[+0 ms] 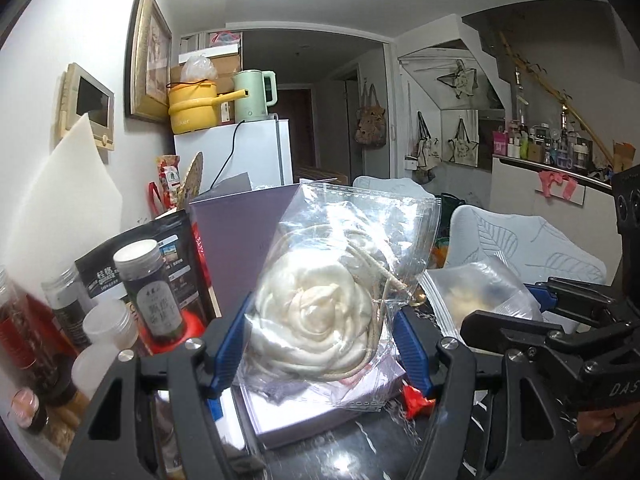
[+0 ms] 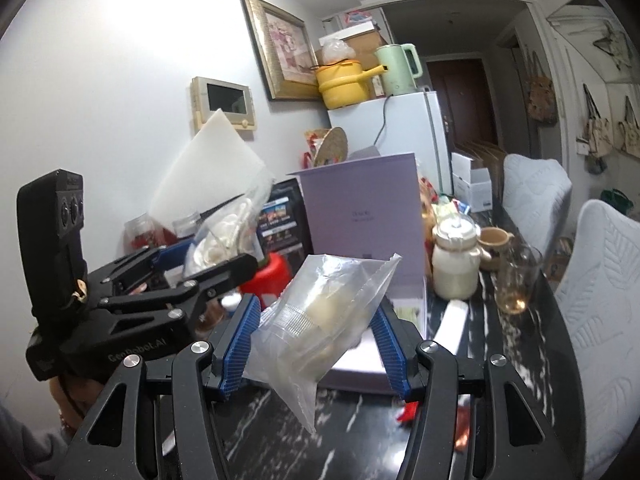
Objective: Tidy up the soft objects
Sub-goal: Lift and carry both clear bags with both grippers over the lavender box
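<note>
My left gripper (image 1: pixel 320 336) is shut on a clear plastic bag with a coiled white cloth and cord (image 1: pixel 320 312), held above an open lavender box (image 1: pixel 320 404). It also shows at the left of the right wrist view (image 2: pixel 216 256). My right gripper (image 2: pixel 316 340) is shut on a clear zip bag with pale soft items (image 2: pixel 324 308), held above the same lavender box (image 2: pixel 360 216). That zip bag also shows in the left wrist view (image 1: pixel 480 300), with the right gripper (image 1: pixel 536 304) at the right edge.
A black marble table (image 2: pixel 480 360) carries jars and bottles (image 1: pixel 152 296), a black packet (image 1: pixel 176 248), a red lid (image 2: pixel 268 276), a ceramic pot (image 2: pixel 456 264), a mug (image 2: pixel 494 240) and a glass (image 2: pixel 516 284). Two padded white chairs (image 2: pixel 600 280) stand at the right. A white fridge (image 2: pixel 400 128) is behind.
</note>
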A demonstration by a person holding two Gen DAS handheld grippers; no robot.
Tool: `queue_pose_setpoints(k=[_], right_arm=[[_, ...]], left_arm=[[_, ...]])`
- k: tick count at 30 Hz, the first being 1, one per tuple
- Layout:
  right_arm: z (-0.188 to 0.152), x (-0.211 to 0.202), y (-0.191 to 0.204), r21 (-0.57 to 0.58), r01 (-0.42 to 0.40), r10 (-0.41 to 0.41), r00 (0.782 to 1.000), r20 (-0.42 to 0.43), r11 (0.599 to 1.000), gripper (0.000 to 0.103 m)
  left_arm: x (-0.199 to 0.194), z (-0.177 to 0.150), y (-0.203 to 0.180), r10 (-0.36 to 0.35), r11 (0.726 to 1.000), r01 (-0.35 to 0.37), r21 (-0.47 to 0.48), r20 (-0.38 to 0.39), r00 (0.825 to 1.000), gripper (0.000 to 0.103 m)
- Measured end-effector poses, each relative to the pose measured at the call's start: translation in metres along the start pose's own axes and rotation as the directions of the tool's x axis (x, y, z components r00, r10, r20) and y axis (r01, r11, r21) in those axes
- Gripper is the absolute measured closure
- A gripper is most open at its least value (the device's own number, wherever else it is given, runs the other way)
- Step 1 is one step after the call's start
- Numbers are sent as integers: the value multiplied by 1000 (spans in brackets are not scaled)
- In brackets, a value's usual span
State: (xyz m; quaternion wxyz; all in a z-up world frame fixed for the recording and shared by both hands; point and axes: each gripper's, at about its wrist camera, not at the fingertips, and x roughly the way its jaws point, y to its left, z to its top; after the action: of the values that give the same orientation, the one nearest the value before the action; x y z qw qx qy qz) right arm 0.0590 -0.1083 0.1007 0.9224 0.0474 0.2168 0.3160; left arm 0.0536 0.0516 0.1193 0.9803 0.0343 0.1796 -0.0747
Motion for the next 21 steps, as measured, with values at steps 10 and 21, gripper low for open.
queue_pose_setpoints(k=[10,21], right_arm=[[26,54,-16,-10,8,-8,1000,0,1000,46],[41,112,-49,-25,42,-43,999,-24,999,46]], left_arm=[[53,10,26,26,999,-27,-39,-20,999,36],[114,14,49,64,993,-68,-98,-43,997,36]])
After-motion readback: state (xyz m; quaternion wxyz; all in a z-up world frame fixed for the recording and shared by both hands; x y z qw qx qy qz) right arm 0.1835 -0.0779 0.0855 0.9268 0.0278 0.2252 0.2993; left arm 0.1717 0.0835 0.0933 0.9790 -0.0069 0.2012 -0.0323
